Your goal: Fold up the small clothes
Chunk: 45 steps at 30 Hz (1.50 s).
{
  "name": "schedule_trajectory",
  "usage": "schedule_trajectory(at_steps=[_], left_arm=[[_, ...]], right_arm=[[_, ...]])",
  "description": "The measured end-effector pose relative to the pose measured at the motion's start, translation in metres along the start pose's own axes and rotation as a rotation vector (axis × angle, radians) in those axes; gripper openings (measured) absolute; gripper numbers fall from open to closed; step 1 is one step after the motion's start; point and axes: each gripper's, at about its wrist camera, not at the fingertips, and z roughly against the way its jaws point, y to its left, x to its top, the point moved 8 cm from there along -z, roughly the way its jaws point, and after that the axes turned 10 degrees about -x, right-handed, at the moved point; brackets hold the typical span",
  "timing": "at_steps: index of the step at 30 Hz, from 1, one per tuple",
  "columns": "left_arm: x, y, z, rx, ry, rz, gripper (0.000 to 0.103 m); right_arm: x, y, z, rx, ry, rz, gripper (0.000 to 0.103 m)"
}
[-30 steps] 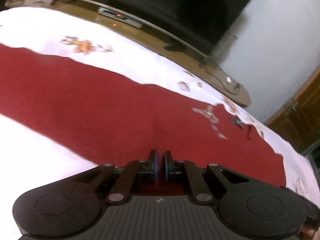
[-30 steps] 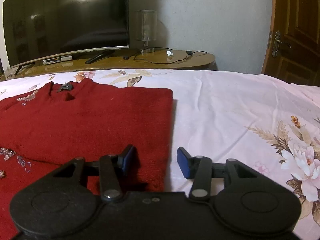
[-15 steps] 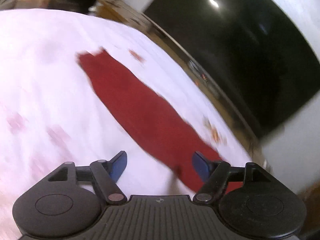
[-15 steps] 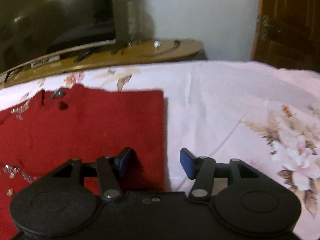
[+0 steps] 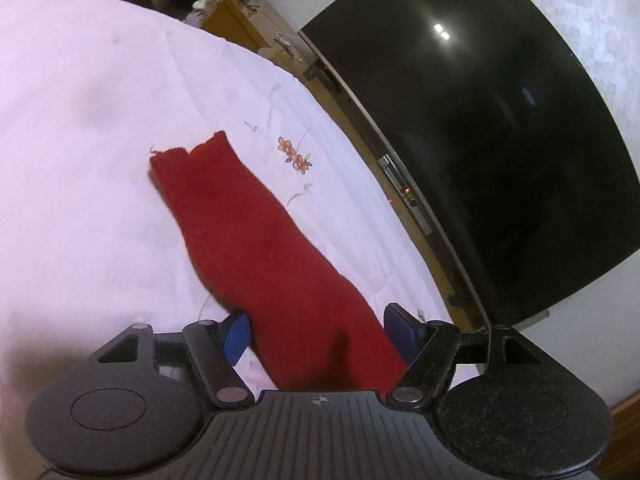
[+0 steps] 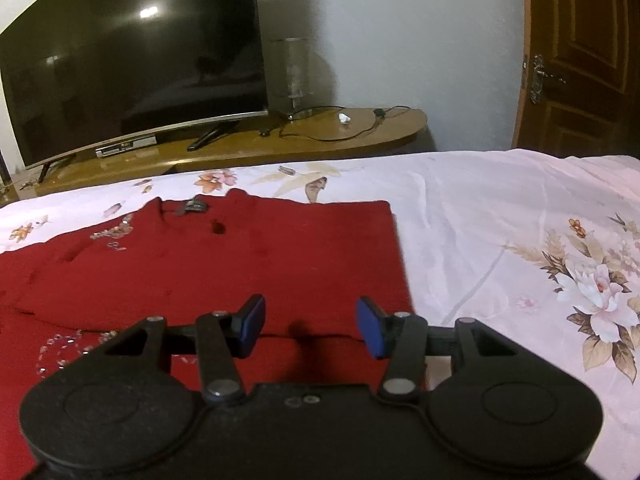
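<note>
The left wrist view shows what the right one does not: a long red sleeve (image 5: 256, 236) of the red sweater (image 6: 224, 264), stretched out flat on the bed sheet (image 5: 80, 160), running away from the left hand-held gripper (image 5: 318, 334) to a ragged cuff far ahead. The near end of the sleeve lies between the two blue pads (image 5: 236, 336), which stand apart at either side of the cloth without pressing on it; the jaws are closing. To the right of this gripper a dark television (image 5: 500, 140) stands on a wooden TV stand (image 5: 436, 248).

The right wrist view alone shows the body of the sweater, folded, with its straight right edge just ahead and to the right of the right hand-held gripper (image 6: 310, 328). A small dark button (image 6: 192, 206) sits near the collar at the far side, and pale beads (image 6: 64, 348) lie to the gripper's left. A fold edge crosses directly under the gap between its pads (image 6: 252, 326), which stand apart with nothing clamped; these jaws are closing too. Beyond the bed a glass lamp (image 6: 290, 76) stands beside the television, cables trail on the stand, and a wooden door (image 6: 580, 56) is far right.

No containers appear in either view.
</note>
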Motion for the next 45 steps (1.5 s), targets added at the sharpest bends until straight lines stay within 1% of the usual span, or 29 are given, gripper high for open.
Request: schedule_trajectory(at_steps=[1,2,3,4,5,6,7,10,13,16,18,21,23,27,30,33,35,37,42,43,45], left_arm=[[0.002,0.003,-0.001,0.04,0.009,-0.017,0.033],[0.004,0.009,-0.005,0.081,0.021,-0.025,0.008],[0.005,0.014,-0.006,0.084,0.031,-0.017,0.008],[0.006,0.014,-0.005,0.082,0.033,-0.031,0.007],[0.006,0.008,-0.005,0.102,0.037,-0.076,0.007],[0.005,-0.001,-0.004,0.125,0.04,-0.14,0.007],[0.002,-0.014,-0.006,0.131,0.045,-0.209,0.007],[-0.009,-0.055,-0.012,0.051,0.04,-0.274,0.007],[-0.029,-0.104,-0.024,-0.046,0.067,-0.341,0.007],[-0.063,-0.153,-0.037,-0.114,0.116,-0.425,0.007],[-0.088,-0.18,-0.044,-0.141,0.144,-0.476,0.007],[-0.119,-0.209,-0.057,-0.167,0.187,-0.529,0.007],[-0.141,-0.225,-0.065,-0.189,0.215,-0.542,0.007],[-0.179,-0.25,-0.075,-0.215,0.257,-0.573,0.007],[-0.208,-0.269,-0.074,-0.231,0.291,-0.622,0.007],[-0.241,-0.286,-0.074,-0.247,0.326,-0.683,0.007],[-0.268,-0.3,-0.064,-0.257,0.348,-0.723,0.007],[-0.289,-0.311,-0.062,-0.268,0.373,-0.768,0.007],[-0.33,-0.332,-0.06,-0.284,0.428,-0.855,0.007],[-0.338,-0.334,-0.06,-0.281,0.449,-0.874,0.007],[-0.357,-0.334,-0.066,-0.263,0.53,-0.912,0.007]], right_arm=[[0.001,0.001,0.001,0.0,0.001,0.001,0.05],[0.001,0.002,0.001,-0.001,0.004,0.0,0.05],[0.001,0.002,0.001,-0.002,0.006,-0.001,0.05],[0.0,0.002,0.002,-0.005,0.01,-0.005,0.05],[0.0,0.001,0.002,-0.006,0.014,-0.009,0.05],[0.0,0.0,0.002,-0.007,0.018,-0.014,0.05],[-0.001,-0.001,0.001,-0.008,0.021,-0.019,0.05],[-0.001,-0.004,-0.002,-0.005,0.03,-0.043,0.05],[-0.002,-0.004,-0.007,-0.003,0.038,-0.059,0.049],[-0.002,-0.002,-0.008,0.007,0.037,-0.066,0.049],[-0.002,-0.001,-0.008,0.015,0.036,-0.071,0.049],[-0.003,-0.006,-0.007,0.023,0.033,-0.088,0.049],[-0.003,-0.011,-0.006,0.024,0.032,-0.1,0.049],[-0.005,-0.026,-0.004,0.018,0.028,-0.105,0.049],[-0.006,-0.036,-0.002,0.024,0.026,-0.118,0.05],[-0.007,-0.044,0.0,0.035,0.024,-0.138,0.05],[-0.008,-0.047,0.001,0.045,0.023,-0.146,0.05],[-0.008,-0.048,0.002,0.055,0.024,-0.152,0.05],[-0.008,-0.052,0.003,0.079,0.027,-0.167,0.05],[-0.007,-0.052,0.003,0.083,0.027,-0.173,0.05],[-0.005,-0.052,0.003,0.098,0.028,-0.193,0.05]])
